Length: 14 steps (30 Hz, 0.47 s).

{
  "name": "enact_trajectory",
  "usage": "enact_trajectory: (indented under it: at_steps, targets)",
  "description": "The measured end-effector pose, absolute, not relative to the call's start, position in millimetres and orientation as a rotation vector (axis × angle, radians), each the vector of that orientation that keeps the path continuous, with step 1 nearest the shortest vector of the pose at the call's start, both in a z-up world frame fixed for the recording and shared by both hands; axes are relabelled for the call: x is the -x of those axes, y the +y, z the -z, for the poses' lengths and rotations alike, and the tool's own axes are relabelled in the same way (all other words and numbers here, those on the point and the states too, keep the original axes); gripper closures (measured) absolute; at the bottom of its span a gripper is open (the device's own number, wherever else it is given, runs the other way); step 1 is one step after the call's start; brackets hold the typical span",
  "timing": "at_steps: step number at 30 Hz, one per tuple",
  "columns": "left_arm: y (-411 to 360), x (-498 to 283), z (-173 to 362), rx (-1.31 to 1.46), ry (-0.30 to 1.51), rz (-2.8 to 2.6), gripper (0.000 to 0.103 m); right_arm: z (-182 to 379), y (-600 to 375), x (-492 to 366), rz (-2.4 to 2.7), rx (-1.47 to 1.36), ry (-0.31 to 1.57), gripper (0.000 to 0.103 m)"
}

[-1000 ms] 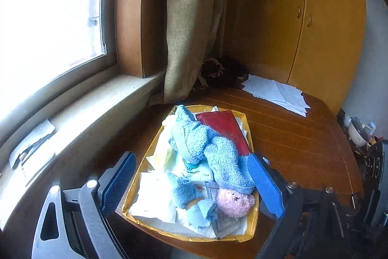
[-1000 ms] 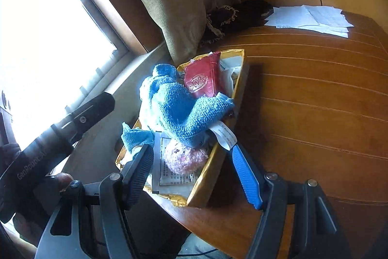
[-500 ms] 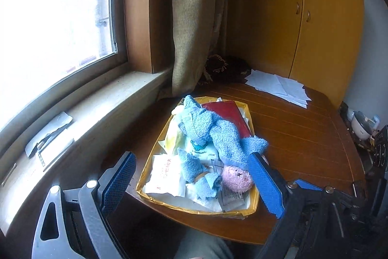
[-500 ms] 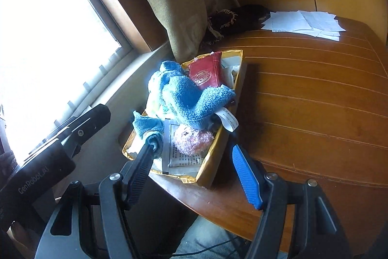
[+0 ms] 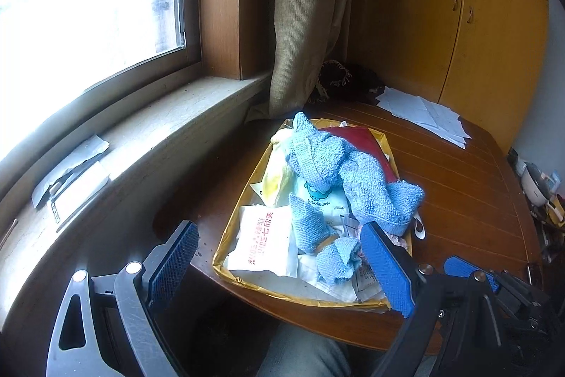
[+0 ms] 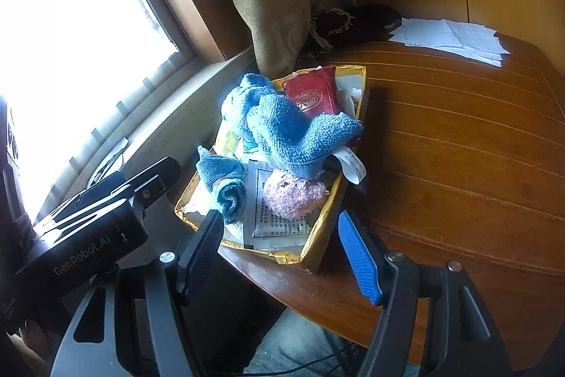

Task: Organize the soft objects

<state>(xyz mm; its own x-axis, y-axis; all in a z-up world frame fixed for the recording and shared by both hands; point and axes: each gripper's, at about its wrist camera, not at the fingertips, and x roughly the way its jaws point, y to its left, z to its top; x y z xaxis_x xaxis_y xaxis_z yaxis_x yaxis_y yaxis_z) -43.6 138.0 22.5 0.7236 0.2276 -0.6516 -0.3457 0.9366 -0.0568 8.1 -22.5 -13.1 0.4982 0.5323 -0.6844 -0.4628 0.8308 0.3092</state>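
A gold tray [image 5: 226, 246] [image 6: 317, 228] sits on the table's near-left corner, heaped with soft things. A large blue towel [image 5: 339, 165] [image 6: 286, 129] lies on top. A smaller blue cloth [image 5: 310, 228] [image 6: 222, 179] and a pink fuzzy ball [image 6: 293, 195] lie at the near end, over white packets [image 5: 261, 239]. A red pouch [image 6: 312, 96] leans at the far end. My left gripper [image 5: 279, 257] is open, held back from the tray's near edge. My right gripper [image 6: 282, 246] is open too, empty, just short of the tray.
The round wooden table [image 6: 459, 136] carries loose white papers [image 6: 452, 36] at the far side and a dark fringed cloth [image 6: 339, 27] by the curtain [image 5: 303, 16]. A stone window sill [image 5: 123, 143] runs along the left. A person's knee [image 6: 300, 341] shows under the table edge.
Both grippers have drawn back from the tray, which now looks smaller and farther. The jaws stayed open and nothing in the tray moved.
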Motion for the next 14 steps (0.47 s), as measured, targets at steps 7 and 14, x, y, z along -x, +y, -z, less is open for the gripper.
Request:
enact_trajectory:
  at_steps: [7, 14]
  targets:
    - [145.5, 25.8, -15.4, 0.196, 0.727, -0.322, 0.008, 21.0, -16.3, -21.7, -0.595, -0.062, 0.881, 0.036]
    - [150.0, 11.5, -10.2, 0.202, 0.744, -0.321, 0.008, 19.3, -24.1, -27.3, -0.547, -0.001, 0.854, 0.036]
